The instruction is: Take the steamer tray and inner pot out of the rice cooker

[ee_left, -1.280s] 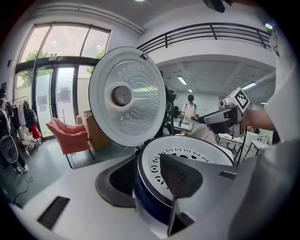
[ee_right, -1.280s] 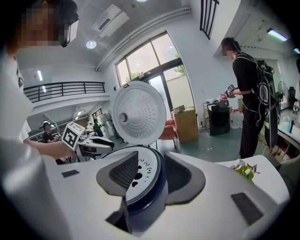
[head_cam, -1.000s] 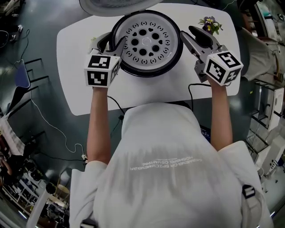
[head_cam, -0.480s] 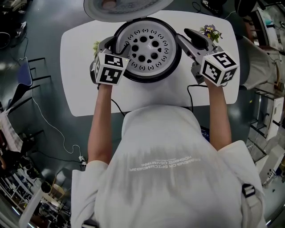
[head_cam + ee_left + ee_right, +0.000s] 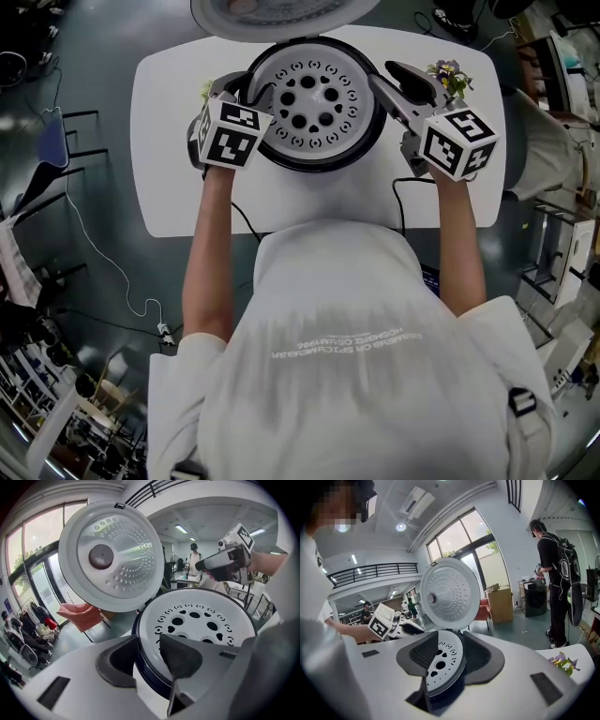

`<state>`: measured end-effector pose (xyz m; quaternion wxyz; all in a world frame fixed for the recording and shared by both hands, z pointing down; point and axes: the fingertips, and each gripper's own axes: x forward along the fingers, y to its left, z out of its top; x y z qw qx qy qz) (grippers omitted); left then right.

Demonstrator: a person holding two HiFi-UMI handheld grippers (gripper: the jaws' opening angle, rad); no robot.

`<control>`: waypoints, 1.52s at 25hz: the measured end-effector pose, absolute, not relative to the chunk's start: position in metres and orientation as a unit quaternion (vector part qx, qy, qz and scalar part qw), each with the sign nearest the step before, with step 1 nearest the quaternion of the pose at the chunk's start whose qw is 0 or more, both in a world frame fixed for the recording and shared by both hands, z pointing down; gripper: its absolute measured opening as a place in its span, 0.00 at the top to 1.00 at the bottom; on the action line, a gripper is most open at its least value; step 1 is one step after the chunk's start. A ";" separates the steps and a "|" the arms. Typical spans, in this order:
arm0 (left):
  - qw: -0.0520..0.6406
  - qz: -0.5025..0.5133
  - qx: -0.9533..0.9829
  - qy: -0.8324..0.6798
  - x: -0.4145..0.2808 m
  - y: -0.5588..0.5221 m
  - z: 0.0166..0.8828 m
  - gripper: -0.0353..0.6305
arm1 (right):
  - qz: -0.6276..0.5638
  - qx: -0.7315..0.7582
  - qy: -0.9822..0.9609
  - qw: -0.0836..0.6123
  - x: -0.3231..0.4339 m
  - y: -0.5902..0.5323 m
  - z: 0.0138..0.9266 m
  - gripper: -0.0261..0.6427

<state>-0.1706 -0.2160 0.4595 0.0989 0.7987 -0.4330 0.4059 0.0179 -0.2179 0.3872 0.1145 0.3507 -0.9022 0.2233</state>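
The steamer tray (image 5: pixel 309 98) sat in the open rice cooker (image 5: pixel 311 169) on the white table (image 5: pixel 169 141). The left gripper (image 5: pixel 147 641) had one jaw on each side of the tray's left edge. Its jaws had just been closing but were not squeezing it. The right gripper (image 5: pixel 450 641) held its jaws apart around the right edge.

rice cooker (image 5: pixel 314 165): 1 | open lid (image 5: pixel 281 11): 1 | steamer tray (image 5: pixel 314 98): 1 | tabletop (image 5: pixel 169 141): 1 | grippers: 2, left gripper (image 5: pixel 246 91) and right gripper (image 5: pixel 389 80) | fingers (image 5: pixel 180 653) per gripper: 2 | marker cubes (image 5: pixel 230 131): 2 | flower sprig (image 5: pixel 448 75): 1
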 end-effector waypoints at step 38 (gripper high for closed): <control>0.335 -0.076 0.837 -0.426 -0.170 -0.202 0.347 0.90 | 0.204 0.307 -0.924 0.100 0.008 -0.209 0.373 0.73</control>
